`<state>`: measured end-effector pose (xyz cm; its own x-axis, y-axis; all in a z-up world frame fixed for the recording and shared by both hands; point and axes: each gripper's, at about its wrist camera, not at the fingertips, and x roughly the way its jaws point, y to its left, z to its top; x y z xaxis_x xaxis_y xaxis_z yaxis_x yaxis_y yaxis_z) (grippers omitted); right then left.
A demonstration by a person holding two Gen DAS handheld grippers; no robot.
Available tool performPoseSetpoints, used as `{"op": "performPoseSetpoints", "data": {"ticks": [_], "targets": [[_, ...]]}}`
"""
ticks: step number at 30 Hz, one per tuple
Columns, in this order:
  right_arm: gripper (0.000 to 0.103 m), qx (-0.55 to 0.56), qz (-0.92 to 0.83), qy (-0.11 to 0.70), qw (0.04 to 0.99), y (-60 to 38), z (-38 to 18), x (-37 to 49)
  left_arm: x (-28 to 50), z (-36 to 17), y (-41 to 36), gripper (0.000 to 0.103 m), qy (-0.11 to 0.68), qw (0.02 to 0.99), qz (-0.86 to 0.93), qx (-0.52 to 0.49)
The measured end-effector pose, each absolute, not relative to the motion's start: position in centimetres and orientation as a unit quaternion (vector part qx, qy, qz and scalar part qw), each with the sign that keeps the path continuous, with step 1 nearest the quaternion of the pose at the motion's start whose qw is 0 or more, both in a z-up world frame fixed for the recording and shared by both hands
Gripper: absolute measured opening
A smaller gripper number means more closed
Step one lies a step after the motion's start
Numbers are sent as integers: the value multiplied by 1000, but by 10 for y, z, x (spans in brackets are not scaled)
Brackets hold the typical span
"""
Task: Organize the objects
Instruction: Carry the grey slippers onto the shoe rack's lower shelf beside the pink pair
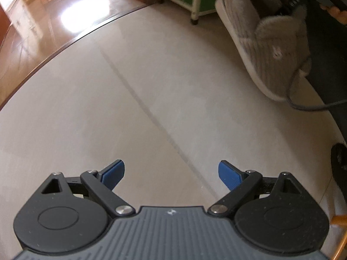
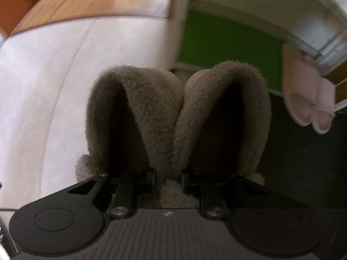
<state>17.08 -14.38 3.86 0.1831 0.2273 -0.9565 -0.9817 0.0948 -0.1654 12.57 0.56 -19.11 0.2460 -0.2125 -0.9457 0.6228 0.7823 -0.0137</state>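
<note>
Pale floor tiles (image 1: pixel 151 75) lie beneath the left claw (image 1: pixel 171 174), spread wide and empty. Right claw (image 2: pixel 168 182) clamps both grey fuzzy slippers (image 2: pixel 173 112) together, raised beside white shelf (image 2: pixel 271 17).

Your left gripper (image 1: pixel 171 174) hangs open over pale floor (image 1: pixel 151 75)
Grey fuzzy slippers (image 1: pixel 266 43) are held up at your upper right, a dark cable (image 1: pixel 303 106) trailing below them

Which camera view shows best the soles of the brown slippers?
The left wrist view: the brown slippers hang off the floor there with a ribbed sole turned to the camera. The right wrist view shows only their furry openings, clamped in the right gripper.
</note>
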Motion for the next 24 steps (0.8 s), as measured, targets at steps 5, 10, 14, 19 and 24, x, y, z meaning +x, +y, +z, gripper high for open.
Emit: {"op": "performPoseSetpoints", "data": {"ticks": [5,10,14,19,24], "targets": [[23,-431,490,392,649,-123,43,223,143,-197,-27,93,559,757,-292,170],[23,-418,501,355,669,-87,33,239,148,-205,-53,93,569,743,-305,174],[23,-409,512,323,683,-60,36,264,148,-213,-69,93,575,731,-318,184],[23,-385,526,284,703,-26,35,291,145,-225,-82,93,587,714,-329,196],[22,-376,542,237,713,-3,29,291,149,-233,-88,93,598,703,-332,194]]}}
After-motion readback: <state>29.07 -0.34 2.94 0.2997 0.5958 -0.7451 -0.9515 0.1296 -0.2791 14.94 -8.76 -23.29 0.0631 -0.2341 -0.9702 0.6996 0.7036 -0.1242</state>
